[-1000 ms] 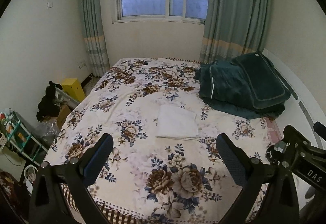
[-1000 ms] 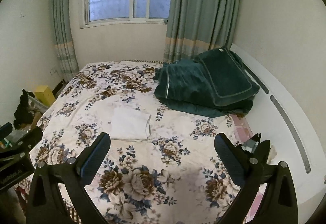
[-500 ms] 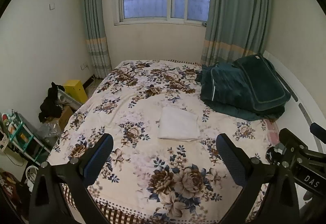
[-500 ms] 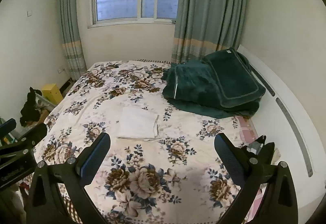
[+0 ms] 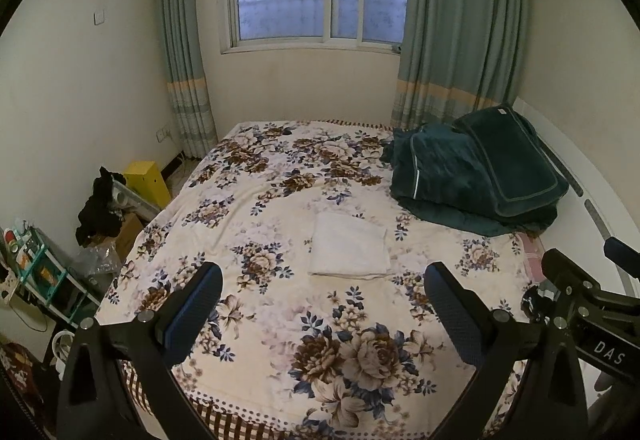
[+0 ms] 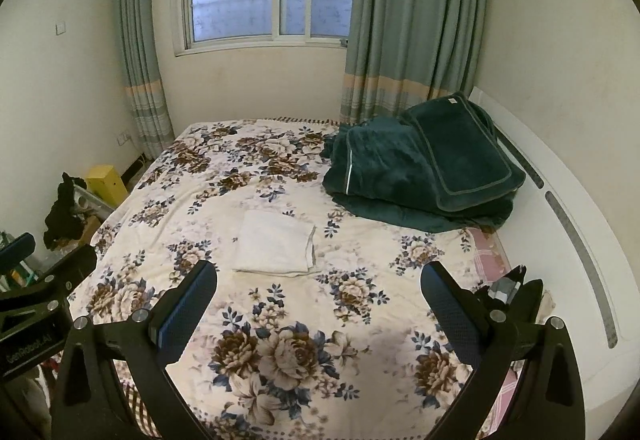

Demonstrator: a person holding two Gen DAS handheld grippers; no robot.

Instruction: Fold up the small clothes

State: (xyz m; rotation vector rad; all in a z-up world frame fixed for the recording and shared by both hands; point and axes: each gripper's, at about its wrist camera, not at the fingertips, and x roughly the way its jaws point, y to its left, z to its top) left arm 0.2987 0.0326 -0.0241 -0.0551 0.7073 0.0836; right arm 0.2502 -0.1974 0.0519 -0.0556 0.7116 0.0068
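Note:
A white garment (image 5: 349,246) lies folded into a flat rectangle in the middle of the floral bed sheet (image 5: 280,320). It also shows in the right wrist view (image 6: 276,243). My left gripper (image 5: 322,304) is open and empty, held back above the near end of the bed, well short of the garment. My right gripper (image 6: 318,304) is open and empty too, at a similar distance. The right gripper's body (image 5: 592,316) shows at the right edge of the left wrist view, and the left gripper's body (image 6: 36,300) at the left edge of the right wrist view.
A pile of dark green bedding (image 5: 476,172) sits at the far right of the bed by the white headboard (image 6: 560,200). A yellow box (image 5: 146,180), black clothes (image 5: 98,208) and a small shelf (image 5: 36,272) stand on the floor at the left. A window and curtains are behind.
Both grippers have drawn back and risen a little, so the bed and folded garment look farther away. Both stay open and empty. The garment has not moved.

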